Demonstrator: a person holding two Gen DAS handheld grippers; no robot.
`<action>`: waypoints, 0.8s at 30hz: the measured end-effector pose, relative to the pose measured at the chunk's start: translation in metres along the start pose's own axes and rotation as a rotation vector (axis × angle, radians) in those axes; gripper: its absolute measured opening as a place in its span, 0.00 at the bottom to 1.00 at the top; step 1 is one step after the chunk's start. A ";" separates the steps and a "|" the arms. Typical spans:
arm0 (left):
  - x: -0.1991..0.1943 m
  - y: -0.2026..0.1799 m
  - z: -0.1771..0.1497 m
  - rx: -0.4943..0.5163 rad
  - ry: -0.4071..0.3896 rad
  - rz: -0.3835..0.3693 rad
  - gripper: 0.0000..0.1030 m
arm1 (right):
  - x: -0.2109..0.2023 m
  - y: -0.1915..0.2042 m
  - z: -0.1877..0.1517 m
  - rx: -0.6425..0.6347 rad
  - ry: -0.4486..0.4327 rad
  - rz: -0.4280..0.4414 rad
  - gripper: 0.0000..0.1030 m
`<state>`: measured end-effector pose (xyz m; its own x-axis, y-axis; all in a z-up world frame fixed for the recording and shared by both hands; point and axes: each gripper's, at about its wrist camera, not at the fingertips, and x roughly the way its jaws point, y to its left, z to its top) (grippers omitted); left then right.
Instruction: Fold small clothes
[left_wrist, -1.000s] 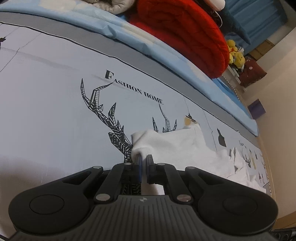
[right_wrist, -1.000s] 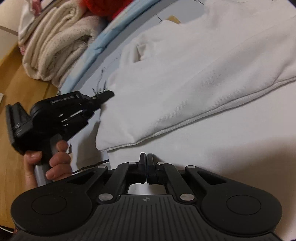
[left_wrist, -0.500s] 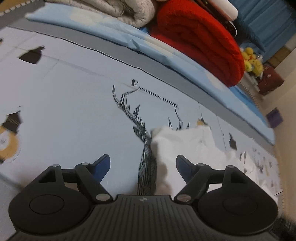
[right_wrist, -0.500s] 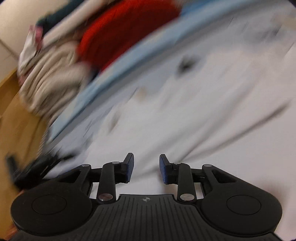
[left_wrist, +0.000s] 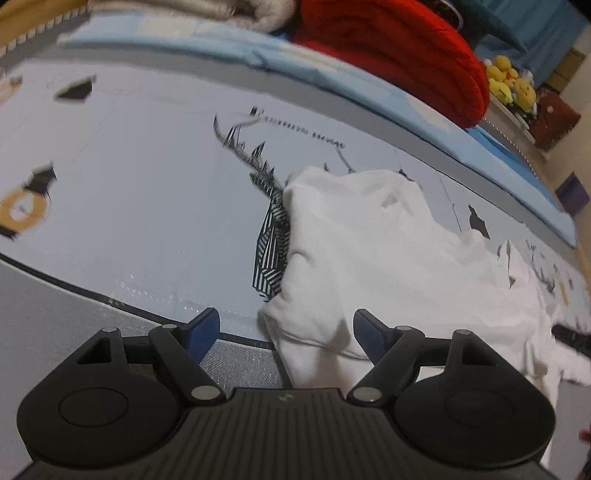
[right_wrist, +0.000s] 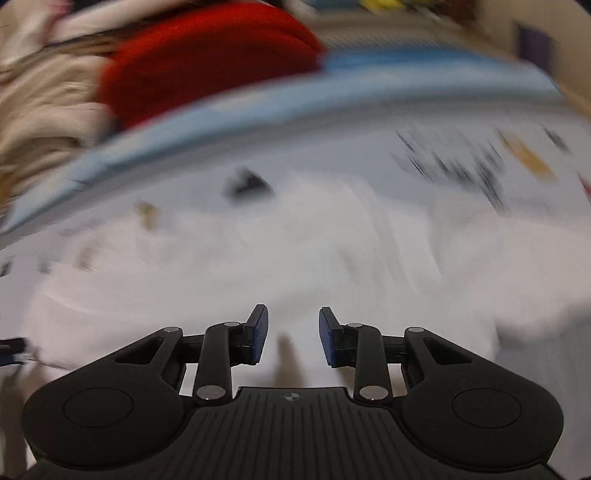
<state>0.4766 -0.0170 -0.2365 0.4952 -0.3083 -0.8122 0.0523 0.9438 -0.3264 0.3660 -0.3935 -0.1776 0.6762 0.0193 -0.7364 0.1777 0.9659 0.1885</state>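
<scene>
The white garment (left_wrist: 373, 251) stretches from twelve toward three o'clock of the spread, empty left tool (left_wrist: 286, 328); right tool (right_wrist: 293, 334) part-spread, empty.

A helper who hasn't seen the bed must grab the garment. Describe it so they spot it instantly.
Start at the pale blue bedsheet with the black geometric deer print. The white garment lies crumpled beside it, covering the deer's right side. It is the only loose white cloth there, unlike the rolled red blanket behind.

My left wrist view tilts down past my fingers (left_wrist: 201, 330), right wrist view likewise, blurred, both sharing the white garment (left_wrist: 369, 251) ahead.
</scene>
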 end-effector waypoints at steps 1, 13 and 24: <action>0.004 0.003 0.003 -0.014 0.008 -0.007 0.81 | 0.010 0.006 0.012 -0.033 0.016 0.049 0.32; 0.014 -0.007 0.011 0.083 -0.008 0.041 0.81 | 0.081 0.047 0.023 -0.336 0.189 0.109 0.00; 0.017 -0.010 0.010 0.089 -0.014 0.049 0.83 | 0.082 0.019 0.030 -0.153 0.173 0.154 0.34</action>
<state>0.4933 -0.0301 -0.2424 0.5108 -0.2605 -0.8193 0.1040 0.9647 -0.2419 0.4460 -0.3811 -0.2150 0.5527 0.2000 -0.8091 -0.0370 0.9757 0.2159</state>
